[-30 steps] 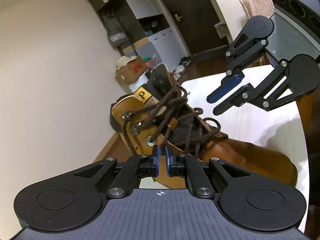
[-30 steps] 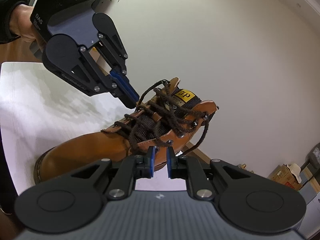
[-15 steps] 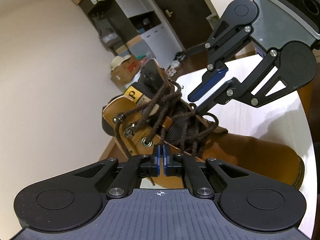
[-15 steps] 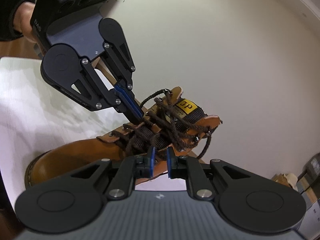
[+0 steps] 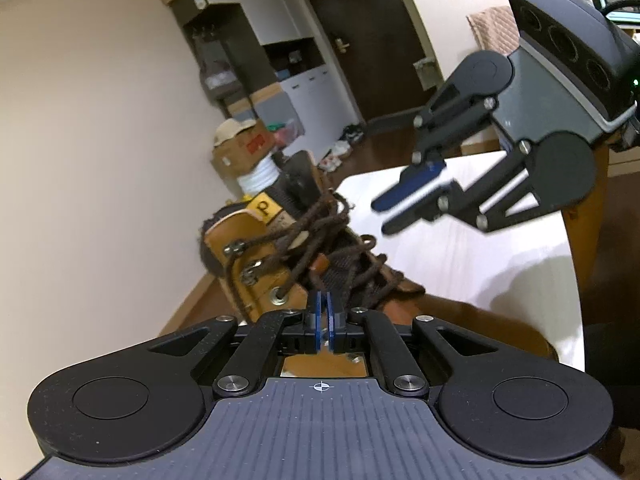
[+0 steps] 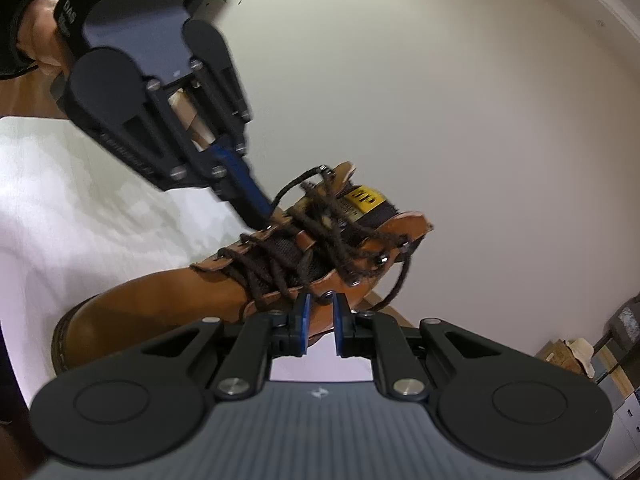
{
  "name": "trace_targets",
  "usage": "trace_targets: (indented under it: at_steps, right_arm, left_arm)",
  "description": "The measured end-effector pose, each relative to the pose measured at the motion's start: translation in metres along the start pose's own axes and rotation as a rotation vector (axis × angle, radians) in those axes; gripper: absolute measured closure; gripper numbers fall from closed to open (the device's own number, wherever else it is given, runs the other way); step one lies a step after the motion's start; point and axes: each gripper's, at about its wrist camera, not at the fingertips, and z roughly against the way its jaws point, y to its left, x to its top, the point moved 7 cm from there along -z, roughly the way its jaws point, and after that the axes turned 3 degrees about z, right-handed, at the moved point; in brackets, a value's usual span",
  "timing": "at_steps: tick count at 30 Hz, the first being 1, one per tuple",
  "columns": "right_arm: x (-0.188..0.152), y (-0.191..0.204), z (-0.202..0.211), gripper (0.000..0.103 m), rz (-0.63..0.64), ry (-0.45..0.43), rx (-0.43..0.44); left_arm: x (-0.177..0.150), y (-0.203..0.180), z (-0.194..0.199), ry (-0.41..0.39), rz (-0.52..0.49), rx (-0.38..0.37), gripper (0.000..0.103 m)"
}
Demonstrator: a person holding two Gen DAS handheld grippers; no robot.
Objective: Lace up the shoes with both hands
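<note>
tan boot [image 5: 280,264], brown lace [image 5: 320,236] threaded

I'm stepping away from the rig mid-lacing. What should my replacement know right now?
Left gripper: jaws have just been opening to a narrow gap, with no lace seen between them; tips by the upper eyelets.
Right gripper: open, empty, near the boot.
Boot sits on the table.
Done: lace is loosely crisscrossed up to the top.
Left: no knot yet, and one end dangles. Probably catch the ends, tighten and tie.
</note>
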Motion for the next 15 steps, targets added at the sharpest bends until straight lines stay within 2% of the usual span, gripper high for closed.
trace_targets:
  at_steps: [5,10,15]
  right_arm:
    - [0.003,-0.008,-0.003,0.090,0.021,0.005,-0.037]
    - [0.003,-0.005,-0.002,0.090,0.053,0.005,-0.036]
    - [0.001,-0.009,-0.003,0.090,0.014,0.019,0.000]
  left_arm:
    - [0.003,0.003,-0.001,-0.004,-0.071,0.079,0.096]
    - [0.007,-0.006,-0.016,0.007,-0.203,0.110,0.096]
    - [0.007,-0.013,-0.028,0.009,-0.263,0.113,0.095]
